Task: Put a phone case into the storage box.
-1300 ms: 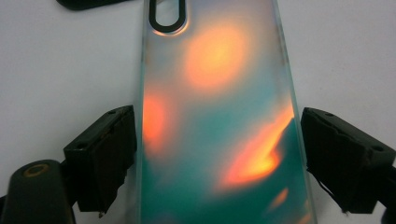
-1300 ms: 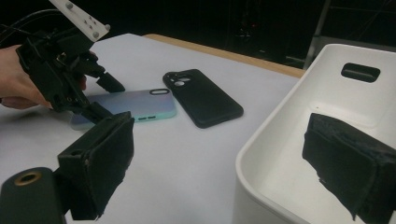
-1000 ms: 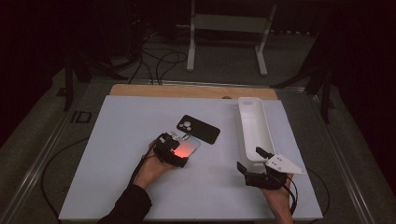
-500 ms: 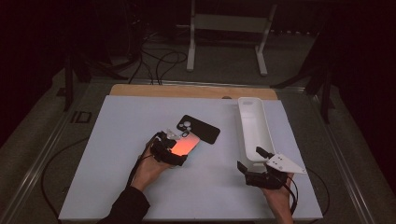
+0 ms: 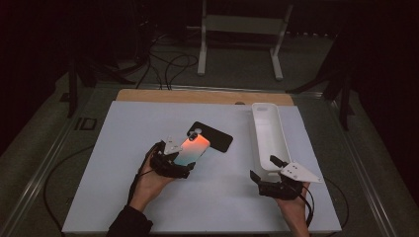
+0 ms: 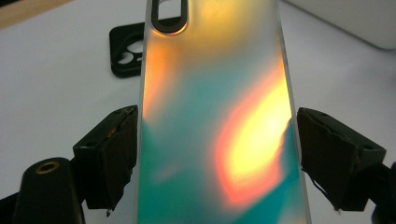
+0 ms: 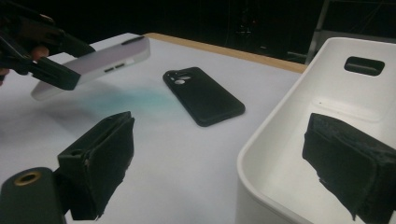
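Note:
My left gripper is shut on an iridescent orange-and-teal phone case and holds it tilted above the white table, its camera end reaching toward a black phone case that lies flat. In the left gripper view both pads press the shiny case by its long edges, with the black case beyond. My right gripper stands open at the near end of a white bin, with nothing between its jaws. The right gripper view shows its open jaws straddling the bin's rim and the lifted case.
The white table top ends in a wooden strip at the far edge. A metal stand and cables lie on the dark floor beyond. The long bin takes up the right side of the table.
My left hand has raised the iridescent case off the table and carried it away from me, toward the black case. The right hand has stayed put.

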`<act>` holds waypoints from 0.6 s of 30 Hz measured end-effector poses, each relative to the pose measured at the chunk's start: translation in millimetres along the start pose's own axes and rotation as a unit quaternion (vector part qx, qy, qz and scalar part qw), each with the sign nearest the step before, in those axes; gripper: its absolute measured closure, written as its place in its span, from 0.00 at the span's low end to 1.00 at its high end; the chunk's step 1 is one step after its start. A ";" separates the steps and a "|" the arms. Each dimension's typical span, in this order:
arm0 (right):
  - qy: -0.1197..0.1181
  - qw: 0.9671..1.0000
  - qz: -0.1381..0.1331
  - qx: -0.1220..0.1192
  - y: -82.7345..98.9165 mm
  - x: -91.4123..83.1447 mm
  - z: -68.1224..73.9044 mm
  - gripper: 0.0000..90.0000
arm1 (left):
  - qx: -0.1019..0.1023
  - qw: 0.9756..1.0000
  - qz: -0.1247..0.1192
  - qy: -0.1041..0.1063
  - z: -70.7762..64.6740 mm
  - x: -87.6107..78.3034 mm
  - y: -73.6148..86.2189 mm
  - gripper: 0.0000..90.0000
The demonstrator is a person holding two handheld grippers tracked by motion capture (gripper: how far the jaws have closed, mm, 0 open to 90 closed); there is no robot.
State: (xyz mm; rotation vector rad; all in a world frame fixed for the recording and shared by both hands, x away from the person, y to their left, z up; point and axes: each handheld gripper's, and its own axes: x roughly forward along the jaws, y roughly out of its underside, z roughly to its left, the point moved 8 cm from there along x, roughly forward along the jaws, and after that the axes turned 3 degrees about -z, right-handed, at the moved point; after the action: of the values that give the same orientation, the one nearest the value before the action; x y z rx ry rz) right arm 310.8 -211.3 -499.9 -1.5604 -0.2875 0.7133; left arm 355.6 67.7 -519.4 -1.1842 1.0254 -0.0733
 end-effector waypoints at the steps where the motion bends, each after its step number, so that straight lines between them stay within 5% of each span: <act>1: -0.002 1.000 0.000 0.001 0.1 0.3 0.6 0.10 | 0.004 1.000 -0.001 -0.002 0.0 -1.3 -0.5 0.19; 18: -0.005 1.000 -0.004 0.013 -3.5 -0.3 0.8 0.10 | 0.014 0.999 -0.035 -0.005 3.4 -13.1 -9.9 0.19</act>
State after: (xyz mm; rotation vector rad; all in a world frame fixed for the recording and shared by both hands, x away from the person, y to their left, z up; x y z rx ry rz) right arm 310.9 -210.4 -496.4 -1.5309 -0.2894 0.7163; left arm 354.9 73.0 -503.5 -1.1931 0.9714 -0.1360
